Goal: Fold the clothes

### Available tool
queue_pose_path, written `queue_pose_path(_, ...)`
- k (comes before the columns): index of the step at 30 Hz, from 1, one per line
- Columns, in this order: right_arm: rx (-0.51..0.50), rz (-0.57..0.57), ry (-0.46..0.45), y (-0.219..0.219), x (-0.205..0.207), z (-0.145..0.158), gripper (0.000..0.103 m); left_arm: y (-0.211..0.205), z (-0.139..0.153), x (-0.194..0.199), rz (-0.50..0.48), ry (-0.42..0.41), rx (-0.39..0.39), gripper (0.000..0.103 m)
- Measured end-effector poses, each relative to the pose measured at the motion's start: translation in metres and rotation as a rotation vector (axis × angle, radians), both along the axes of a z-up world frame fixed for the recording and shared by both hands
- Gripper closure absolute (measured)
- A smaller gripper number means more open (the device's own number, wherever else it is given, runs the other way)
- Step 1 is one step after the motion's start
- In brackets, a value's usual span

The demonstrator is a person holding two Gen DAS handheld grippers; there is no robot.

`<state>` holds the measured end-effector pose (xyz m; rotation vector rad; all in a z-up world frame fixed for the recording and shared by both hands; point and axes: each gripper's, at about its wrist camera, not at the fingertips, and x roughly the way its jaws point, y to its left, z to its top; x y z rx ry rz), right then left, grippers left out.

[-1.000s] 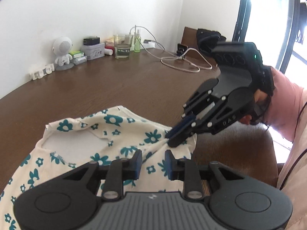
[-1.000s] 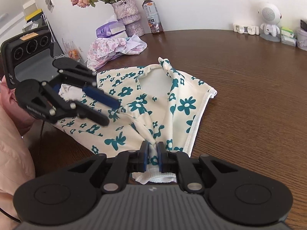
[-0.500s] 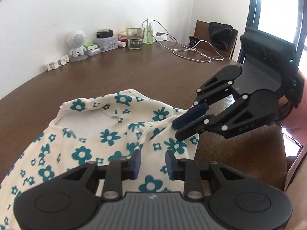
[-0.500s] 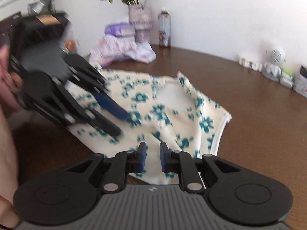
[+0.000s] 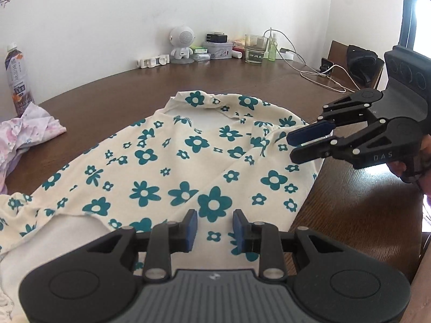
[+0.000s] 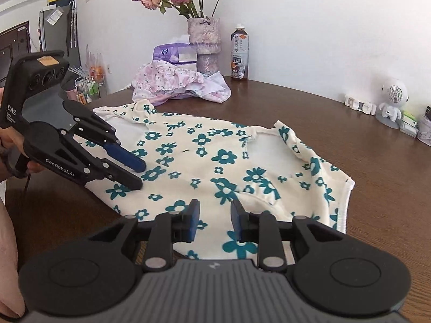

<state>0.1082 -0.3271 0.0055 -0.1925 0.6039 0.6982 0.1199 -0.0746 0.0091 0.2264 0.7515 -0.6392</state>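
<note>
A cream garment with teal flowers (image 5: 188, 167) (image 6: 215, 167) lies spread on the brown table (image 5: 107, 94) (image 6: 350, 202), its neckline facing the far side. My left gripper (image 5: 215, 228) hovers open over the near hem, with nothing between its blue pads. In the right wrist view the left gripper (image 6: 140, 175) sits just above the garment's left part, held by a hand. My right gripper (image 6: 214, 218) is open and empty over the near edge. Seen from the left wrist, the right gripper (image 5: 292, 148) hangs above the garment's right corner.
A pink floral clothes pile (image 6: 177, 86) (image 5: 27, 132) lies at the far left beside a vase of roses (image 6: 206, 43) and a tea bottle (image 6: 239, 53). A white robot figure (image 5: 182, 41), a glass (image 5: 254, 51) and cables (image 5: 317, 72) line the wall. A chair (image 5: 358, 59) stands behind.
My right gripper has let go of the fabric fold it pinched and opened. Both grippers have drawn back, and the garment now lies flatter.
</note>
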Motion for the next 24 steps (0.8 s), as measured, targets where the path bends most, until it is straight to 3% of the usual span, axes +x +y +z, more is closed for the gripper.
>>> queue_pose_path(5, -0.061, -0.026, 0.019, 0.01, -0.008, -0.015, 0.076, 0.012, 0.006, -0.013, 0.005, -0.033, -0.024, 0.073)
queue_pose_path(11, -0.061, -0.077, 0.029, 0.017, -0.01, -0.014, 0.074, 0.027, -0.001, -0.022, 0.032, -0.038, -0.019, 0.07)
queue_pose_path(15, 0.004, -0.059, -0.01, 0.044, -0.014, -0.006, 0.074, 0.03, -0.007, -0.025, 0.042, -0.054, -0.032, 0.07)
queue_pose_path(19, -0.001, -0.074, -0.042, 0.079, -0.008, -0.005, 0.074, 0.03, -0.01, -0.028, 0.065, -0.065, -0.046, 0.07)
queue_pose_path(24, -0.019, -0.101, -0.016, 0.098, 0.001, -0.016, 0.075, 0.034, -0.012, -0.03, 0.1, -0.061, -0.09, 0.071)
